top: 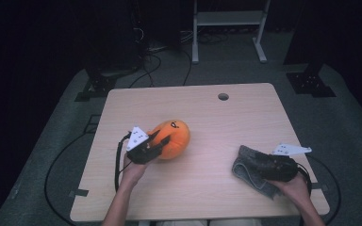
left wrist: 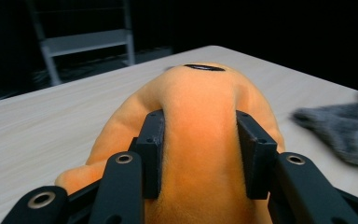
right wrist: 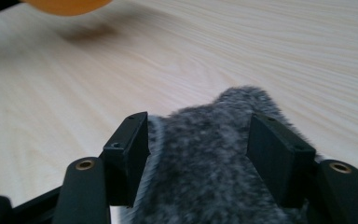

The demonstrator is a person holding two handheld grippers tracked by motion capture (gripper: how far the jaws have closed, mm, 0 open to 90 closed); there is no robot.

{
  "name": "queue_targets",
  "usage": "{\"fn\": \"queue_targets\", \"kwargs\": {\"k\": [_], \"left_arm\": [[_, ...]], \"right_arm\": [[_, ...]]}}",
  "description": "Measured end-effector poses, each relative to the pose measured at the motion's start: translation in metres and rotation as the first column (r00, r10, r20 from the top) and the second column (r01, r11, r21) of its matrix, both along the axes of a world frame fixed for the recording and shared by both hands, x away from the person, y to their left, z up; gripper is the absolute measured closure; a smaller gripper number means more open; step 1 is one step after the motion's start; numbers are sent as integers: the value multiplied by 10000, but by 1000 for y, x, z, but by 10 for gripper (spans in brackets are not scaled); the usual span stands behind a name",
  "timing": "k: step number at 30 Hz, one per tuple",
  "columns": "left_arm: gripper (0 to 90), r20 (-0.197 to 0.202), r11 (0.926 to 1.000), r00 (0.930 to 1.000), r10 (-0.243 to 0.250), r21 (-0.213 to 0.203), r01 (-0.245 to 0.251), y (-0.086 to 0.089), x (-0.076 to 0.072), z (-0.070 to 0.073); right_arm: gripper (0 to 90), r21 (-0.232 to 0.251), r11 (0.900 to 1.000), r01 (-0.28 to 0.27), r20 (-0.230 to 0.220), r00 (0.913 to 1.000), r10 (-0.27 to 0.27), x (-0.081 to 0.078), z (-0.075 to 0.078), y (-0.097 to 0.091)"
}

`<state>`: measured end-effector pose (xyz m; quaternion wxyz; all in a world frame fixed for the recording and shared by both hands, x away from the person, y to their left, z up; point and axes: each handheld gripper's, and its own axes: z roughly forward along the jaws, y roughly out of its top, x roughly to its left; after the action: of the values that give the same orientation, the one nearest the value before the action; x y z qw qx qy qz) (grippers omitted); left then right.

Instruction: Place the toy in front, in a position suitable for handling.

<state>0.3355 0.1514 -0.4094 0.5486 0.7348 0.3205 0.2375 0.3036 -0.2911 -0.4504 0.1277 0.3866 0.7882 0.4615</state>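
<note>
An orange plush toy (top: 173, 136) with a small black mark on top rests left of centre on the wooden table (top: 226, 117). My left gripper (top: 158, 142) is shut on its near side. In the left gripper view both pads squeeze a bulge of the orange plush toy (left wrist: 200, 107) inside the left gripper (left wrist: 198, 128). A grey furry cloth (top: 246, 164) lies near the table's right front corner. My right gripper (top: 260, 162) rests over it. In the right gripper view the grey cloth (right wrist: 205, 154) lies between the jaws of the right gripper (right wrist: 196, 135), which stand wide apart beside it.
A round cable hole (top: 223, 96) sits near the table's far edge. A white metal frame (top: 228, 21) and cables stand on the dark floor beyond. The grey cloth (left wrist: 342, 130) lies to the right in the left gripper view.
</note>
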Motion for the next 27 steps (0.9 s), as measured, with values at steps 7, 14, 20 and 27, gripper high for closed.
{"fn": "queue_targets", "kwargs": {"k": [7, 14, 20, 27], "left_arm": [[590, -97, 9917, 9925, -1223, 395, 1226, -38, -12, -4], [585, -147, 9699, 9730, -2304, 777, 2308, -73, -25, -9], [578, -358, 9521, 9565, -2897, 914, 2918, -96, -32, -20], [409, -597, 9342, 9424, -3291, 1246, 3342, -106, -34, -27]], "right_arm": [[425, -540, 9964, 657, -304, 9973, -674, 18, -4, 8], [489, -2242, 9720, 706, -859, 9921, -919, 22, -16, 22], [734, -2552, 9604, 1121, -744, 9880, -1351, 17, -21, 19], [806, -2543, 9566, 1422, -1017, 9797, -1727, 16, -18, 3]]}}
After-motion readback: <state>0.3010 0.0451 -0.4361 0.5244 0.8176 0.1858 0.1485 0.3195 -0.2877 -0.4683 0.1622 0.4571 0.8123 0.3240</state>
